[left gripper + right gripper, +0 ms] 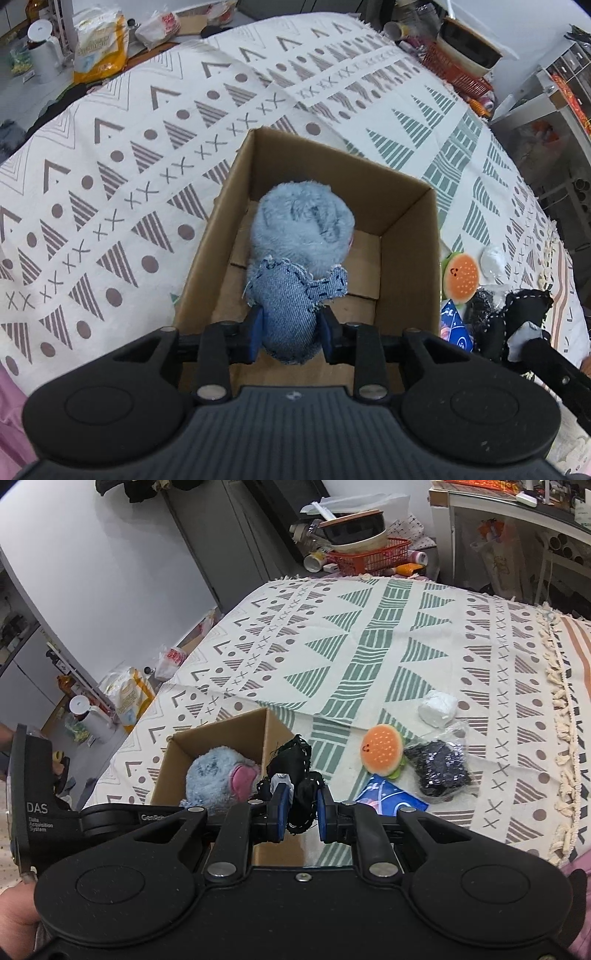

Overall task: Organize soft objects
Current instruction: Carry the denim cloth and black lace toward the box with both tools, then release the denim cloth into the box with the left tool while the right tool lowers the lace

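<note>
1. Left wrist view: the left gripper (291, 334) has its jaws closed on the denim body of a blue plush toy (301, 236), held inside the cardboard box (410, 236). Let go crooked, and the toy could lean on the wall and crowd out later items.
2. Right wrist view: the right gripper (300, 814) pinches a black stitched fabric toy (295, 771), probably hanging beside the box rim; a loose pinch could drop it outside.
3. A patterned cloth (369, 635) covers the surface; a burger plush (382, 749) waits there, with clutter in the room behind.
</note>
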Demonstrator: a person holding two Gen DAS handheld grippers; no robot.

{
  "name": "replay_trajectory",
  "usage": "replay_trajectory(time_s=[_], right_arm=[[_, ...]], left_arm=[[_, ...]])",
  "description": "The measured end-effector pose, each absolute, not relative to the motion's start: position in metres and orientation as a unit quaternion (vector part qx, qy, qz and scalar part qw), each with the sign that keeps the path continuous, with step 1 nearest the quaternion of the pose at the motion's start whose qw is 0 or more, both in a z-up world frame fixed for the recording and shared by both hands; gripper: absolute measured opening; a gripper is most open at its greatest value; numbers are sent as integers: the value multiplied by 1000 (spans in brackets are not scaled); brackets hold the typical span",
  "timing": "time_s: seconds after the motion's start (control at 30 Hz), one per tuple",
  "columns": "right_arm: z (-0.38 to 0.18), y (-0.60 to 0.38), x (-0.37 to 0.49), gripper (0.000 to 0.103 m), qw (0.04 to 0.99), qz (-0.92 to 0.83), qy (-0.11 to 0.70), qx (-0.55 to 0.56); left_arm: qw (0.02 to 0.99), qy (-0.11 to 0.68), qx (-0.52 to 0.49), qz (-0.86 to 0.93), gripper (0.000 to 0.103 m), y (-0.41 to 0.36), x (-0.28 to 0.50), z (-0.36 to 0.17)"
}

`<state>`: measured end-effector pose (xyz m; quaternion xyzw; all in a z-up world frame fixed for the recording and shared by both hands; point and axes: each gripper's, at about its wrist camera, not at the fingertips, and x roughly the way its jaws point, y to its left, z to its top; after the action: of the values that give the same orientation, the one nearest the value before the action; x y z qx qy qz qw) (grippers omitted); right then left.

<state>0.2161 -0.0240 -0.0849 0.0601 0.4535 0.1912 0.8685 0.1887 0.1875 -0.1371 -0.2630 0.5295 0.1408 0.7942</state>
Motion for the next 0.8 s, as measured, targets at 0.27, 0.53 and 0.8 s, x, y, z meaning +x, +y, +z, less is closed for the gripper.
replay_trajectory(time_s=[0.27, 0.53, 0.8], right_arm=[[-87, -11, 214, 16, 864, 204, 456, 62], [-93, 2, 213, 16, 856, 215, 466, 58], [-104, 18, 213, 16, 847, 227, 478, 54]], left_arm=[[796, 527, -264, 138, 44, 189, 188, -131], [799, 520, -274, 125, 45, 189, 183, -122], [808, 510, -271, 117, 45, 195, 180, -112]])
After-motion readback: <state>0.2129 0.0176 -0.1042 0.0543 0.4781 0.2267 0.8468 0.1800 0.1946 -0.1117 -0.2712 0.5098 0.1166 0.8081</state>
